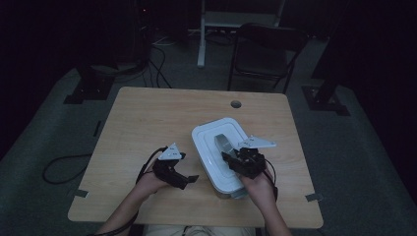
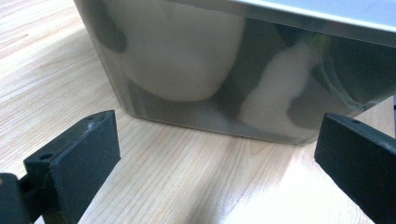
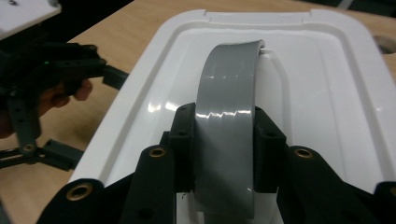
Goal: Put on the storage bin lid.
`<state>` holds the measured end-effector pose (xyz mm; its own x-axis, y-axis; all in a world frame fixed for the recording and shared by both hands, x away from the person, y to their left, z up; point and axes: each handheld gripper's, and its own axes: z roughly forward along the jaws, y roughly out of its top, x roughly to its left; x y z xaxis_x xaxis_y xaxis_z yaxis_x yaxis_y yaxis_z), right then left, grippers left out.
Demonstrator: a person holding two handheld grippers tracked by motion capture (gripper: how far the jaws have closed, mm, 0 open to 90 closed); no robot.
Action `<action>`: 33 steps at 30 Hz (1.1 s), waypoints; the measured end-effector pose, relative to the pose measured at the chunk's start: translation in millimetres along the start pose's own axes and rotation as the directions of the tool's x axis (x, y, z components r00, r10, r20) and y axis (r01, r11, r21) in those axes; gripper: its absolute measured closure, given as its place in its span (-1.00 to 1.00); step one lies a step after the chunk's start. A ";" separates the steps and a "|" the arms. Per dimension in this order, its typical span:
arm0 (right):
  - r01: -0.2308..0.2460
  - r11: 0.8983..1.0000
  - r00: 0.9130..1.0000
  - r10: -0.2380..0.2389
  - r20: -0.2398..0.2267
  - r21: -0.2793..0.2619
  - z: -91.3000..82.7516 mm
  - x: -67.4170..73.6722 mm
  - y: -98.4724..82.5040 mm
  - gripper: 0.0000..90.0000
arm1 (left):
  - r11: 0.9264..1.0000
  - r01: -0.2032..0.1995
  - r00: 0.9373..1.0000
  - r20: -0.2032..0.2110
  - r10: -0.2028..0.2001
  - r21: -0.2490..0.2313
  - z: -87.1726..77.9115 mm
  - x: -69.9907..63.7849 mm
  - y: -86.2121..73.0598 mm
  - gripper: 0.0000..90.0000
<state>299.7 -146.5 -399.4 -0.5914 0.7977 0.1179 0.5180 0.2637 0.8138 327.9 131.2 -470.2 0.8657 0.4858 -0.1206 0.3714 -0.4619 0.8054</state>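
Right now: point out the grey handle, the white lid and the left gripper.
grey handle (image 3: pixel 227 121), right gripper view, mid-strap between the jaws.
white lid (image 3: pixel 327 93), right gripper view, flat top panel.
left gripper (image 1: pixel 189 181), high view, between its fingertips.

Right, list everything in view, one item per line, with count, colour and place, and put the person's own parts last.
table: one, light wood, centre of the room
box: one, clear sides, on the table's right half
lid: one, white, on the box
handle: one, grey, arched over the lid's middle
chair: one, dark, beyond the table
cables: dark, on the floor at left
left gripper: one, black, open, facing the box's side
right gripper: one, black, shut on the handle
hands: two, at the near edge
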 end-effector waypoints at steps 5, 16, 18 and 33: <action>0.044 0.999 0.999 -0.045 0.013 0.030 5.8 -0.3 3.3 0.50 | 1.000 0.007 1.000 -0.005 -0.007 0.000 1.7 -1.1 -1.1 -0.98; 0.027 0.999 1.000 -0.027 -0.010 0.031 5.4 -3.4 4.2 0.49 | 0.998 0.052 0.998 -0.026 -0.053 -0.018 2.9 7.1 0.4 -0.98; 0.021 0.999 1.000 -0.021 -0.006 0.027 4.7 -3.4 3.9 0.47 | 0.998 0.057 0.998 -0.030 -0.058 -0.022 3.6 8.1 1.3 -0.98; -0.010 1.000 0.998 0.012 -0.054 0.021 -3.1 -11.9 9.0 0.04 | 0.997 0.063 0.997 -0.036 -0.065 -0.037 3.4 10.3 4.3 -0.98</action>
<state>309.5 -155.3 -391.7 -0.6178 0.7703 0.1579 0.5372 0.2668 0.8002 339.6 131.7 -470.0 0.8271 0.5413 -0.1512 0.4126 -0.4022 0.8173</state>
